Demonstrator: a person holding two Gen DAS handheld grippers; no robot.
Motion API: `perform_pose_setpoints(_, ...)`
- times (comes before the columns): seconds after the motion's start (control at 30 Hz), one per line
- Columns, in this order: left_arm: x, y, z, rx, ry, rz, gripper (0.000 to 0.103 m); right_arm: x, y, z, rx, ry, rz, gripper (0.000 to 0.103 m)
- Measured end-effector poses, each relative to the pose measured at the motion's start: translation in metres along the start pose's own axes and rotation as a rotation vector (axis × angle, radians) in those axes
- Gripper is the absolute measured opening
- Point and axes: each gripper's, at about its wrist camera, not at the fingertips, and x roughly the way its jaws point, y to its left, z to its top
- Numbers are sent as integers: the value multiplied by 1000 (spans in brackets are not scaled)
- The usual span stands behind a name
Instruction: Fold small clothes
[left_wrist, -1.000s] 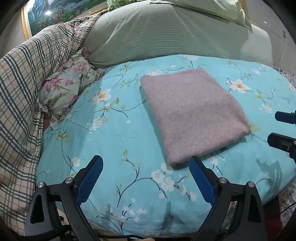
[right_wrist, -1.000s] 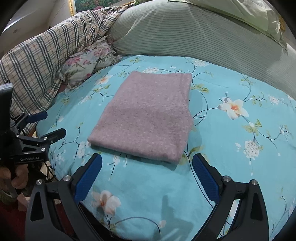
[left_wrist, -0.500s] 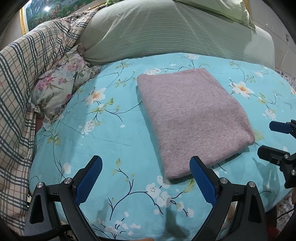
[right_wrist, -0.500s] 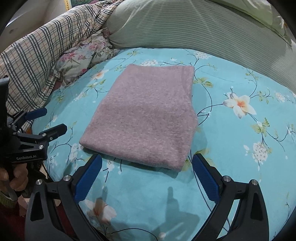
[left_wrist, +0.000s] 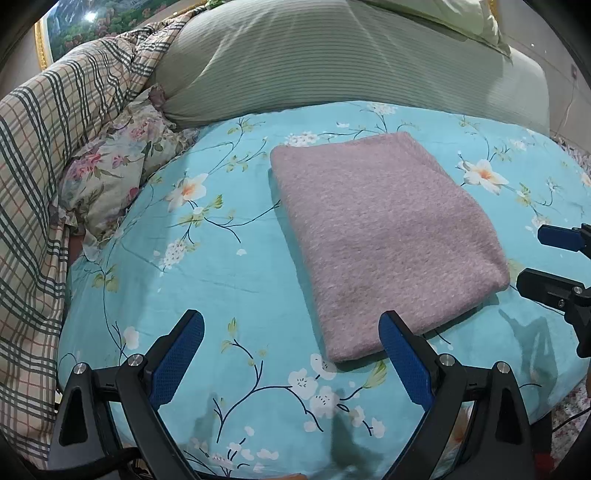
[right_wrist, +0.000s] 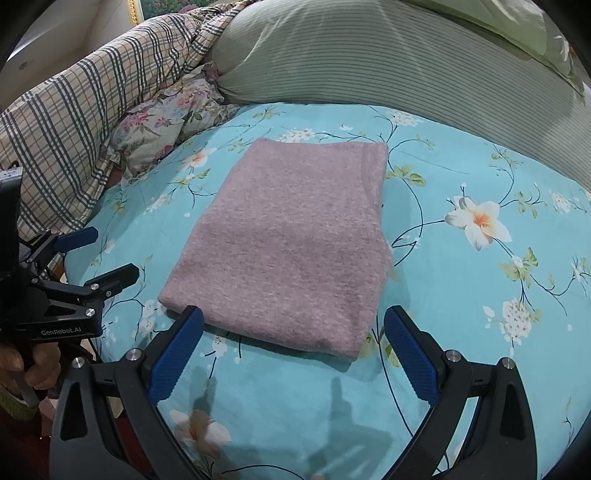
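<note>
Folded mauve cloth (left_wrist: 384, 236) on floral sheet (left_wrist: 221, 266), left gripper (left_wrist: 291, 332) spread wide

Bare sheet (left_wrist: 229, 266) rings the folded cloth (left_wrist: 384, 236) toward the bed's near edge and both sides, while pillows (left_wrist: 332, 62) and a plaid quilt (left_wrist: 40, 155) block its far-left corner.

Home bedroom, floral bedsheet (left_wrist: 229, 266), striped pillow (left_wrist: 332, 62), plaid quilt (left_wrist: 48, 147)

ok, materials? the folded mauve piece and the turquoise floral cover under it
Folded mauve piece: looks like knit or fleece, matte and fuzzy, with a pebbled, flecked surface; exact fibre unclear.
Turquoise floral cover: smooth printed woven fabric, maybe brushed, with a soft matte sheen and fine creases.
</note>
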Motion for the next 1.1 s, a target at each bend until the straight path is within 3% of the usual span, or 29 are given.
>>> perform_pose_setpoints(1.1, -7, -8, 8, -13, -15, -31, 96, -4, -8, 3, 11, -8, -8, 98)
